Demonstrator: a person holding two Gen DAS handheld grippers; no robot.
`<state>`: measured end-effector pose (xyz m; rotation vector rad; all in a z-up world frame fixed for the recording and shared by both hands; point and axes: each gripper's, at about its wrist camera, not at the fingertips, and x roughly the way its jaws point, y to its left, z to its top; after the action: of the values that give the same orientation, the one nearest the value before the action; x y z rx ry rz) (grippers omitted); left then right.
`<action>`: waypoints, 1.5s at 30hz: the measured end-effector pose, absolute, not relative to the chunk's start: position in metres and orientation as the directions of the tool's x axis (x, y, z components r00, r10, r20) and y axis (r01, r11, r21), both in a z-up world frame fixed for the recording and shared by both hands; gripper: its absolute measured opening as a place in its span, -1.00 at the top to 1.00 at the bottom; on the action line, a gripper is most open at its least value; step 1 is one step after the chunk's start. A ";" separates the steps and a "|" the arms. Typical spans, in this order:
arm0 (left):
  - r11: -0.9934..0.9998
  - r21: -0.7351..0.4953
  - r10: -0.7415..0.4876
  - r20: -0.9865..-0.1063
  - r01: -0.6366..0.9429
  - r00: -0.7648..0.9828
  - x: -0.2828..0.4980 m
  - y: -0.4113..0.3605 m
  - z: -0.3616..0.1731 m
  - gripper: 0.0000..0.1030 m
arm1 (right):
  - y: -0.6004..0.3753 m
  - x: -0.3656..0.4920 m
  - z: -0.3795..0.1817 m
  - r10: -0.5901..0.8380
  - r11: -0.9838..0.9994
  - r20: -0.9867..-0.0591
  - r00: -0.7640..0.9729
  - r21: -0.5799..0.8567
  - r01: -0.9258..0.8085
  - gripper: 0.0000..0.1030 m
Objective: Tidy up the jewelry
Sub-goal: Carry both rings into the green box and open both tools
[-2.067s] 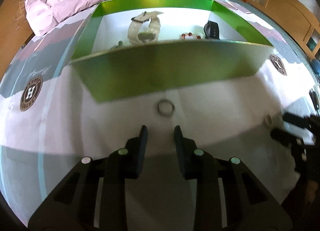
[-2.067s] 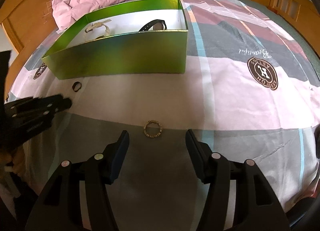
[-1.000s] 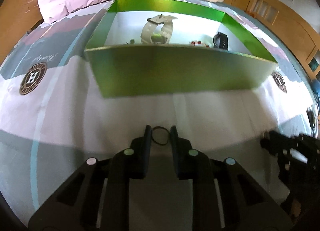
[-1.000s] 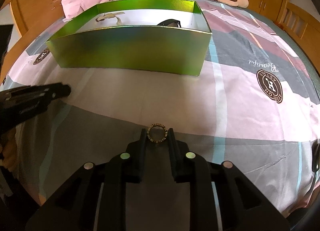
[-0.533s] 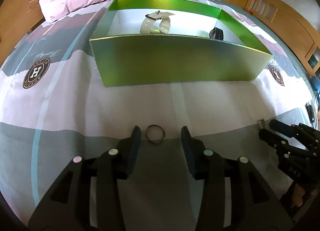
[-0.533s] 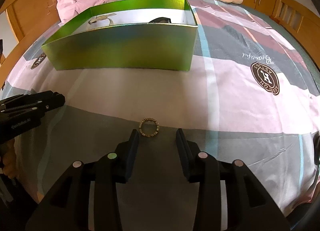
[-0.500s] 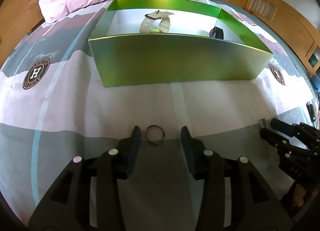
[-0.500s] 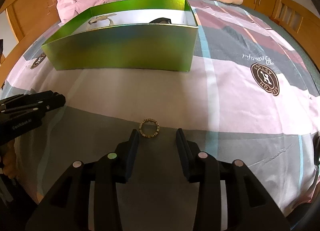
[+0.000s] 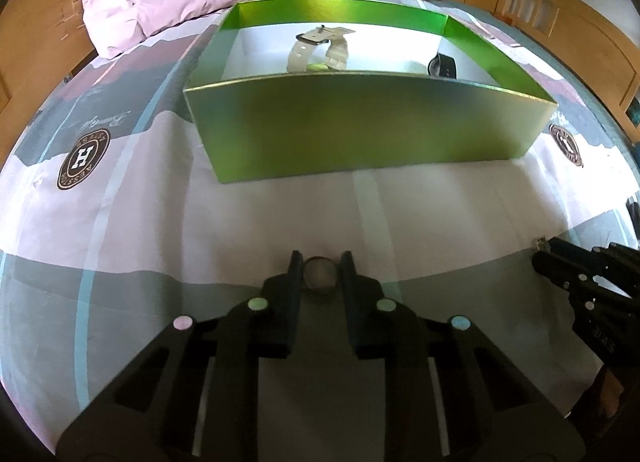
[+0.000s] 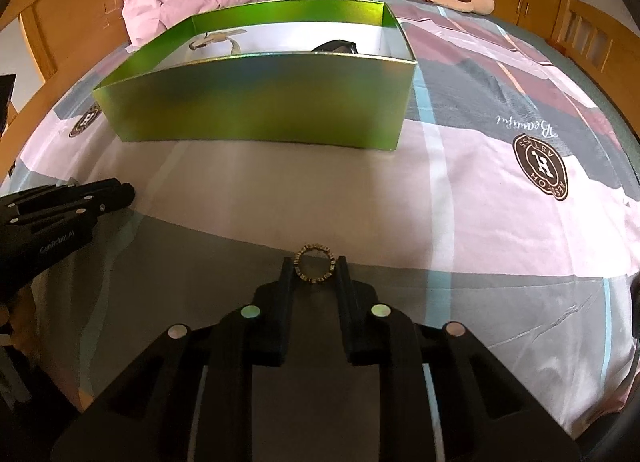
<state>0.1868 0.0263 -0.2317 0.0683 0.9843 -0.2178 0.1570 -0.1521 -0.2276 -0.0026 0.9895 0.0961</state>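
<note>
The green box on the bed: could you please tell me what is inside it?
Inside the green box stand a cream watch and a black band; its front wall hides the floor nearest us.

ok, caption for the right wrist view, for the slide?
Right hand-held gripper closing on a studded ring on the bedspread, green box beyond.

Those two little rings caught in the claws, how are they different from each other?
The ring in the left gripper is a plain, smooth, dark band; the ring in the right gripper is a studded, gold-toned circle. The plain band looks thicker, the studded ring thinner and more open. Both lie on the bedsheet between closing jaws, outside the green box.
</note>
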 end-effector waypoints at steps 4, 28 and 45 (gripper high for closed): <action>0.980 0.005 -0.112 -0.816 0.200 0.568 0.185 0.027 -0.225 0.63 | -0.150 0.154 -0.220 0.085 0.995 -0.825 0.559 0.042 -0.089 0.60; 0.981 -0.087 -0.184 -0.681 0.171 0.708 0.296 0.029 -0.096 0.62 | -0.156 0.296 -0.079 0.200 0.979 -0.645 0.737 0.161 -0.125 0.60; 0.985 -0.071 -0.156 -0.745 0.155 0.648 0.317 0.029 -0.150 -0.27 | -0.135 0.308 -0.135 0.138 0.989 -0.730 0.669 0.066 -0.131 -0.22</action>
<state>0.3169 0.0289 -0.1497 -0.0007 0.8471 -0.1767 0.3077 -0.1351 -0.1350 0.0081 0.8238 0.1515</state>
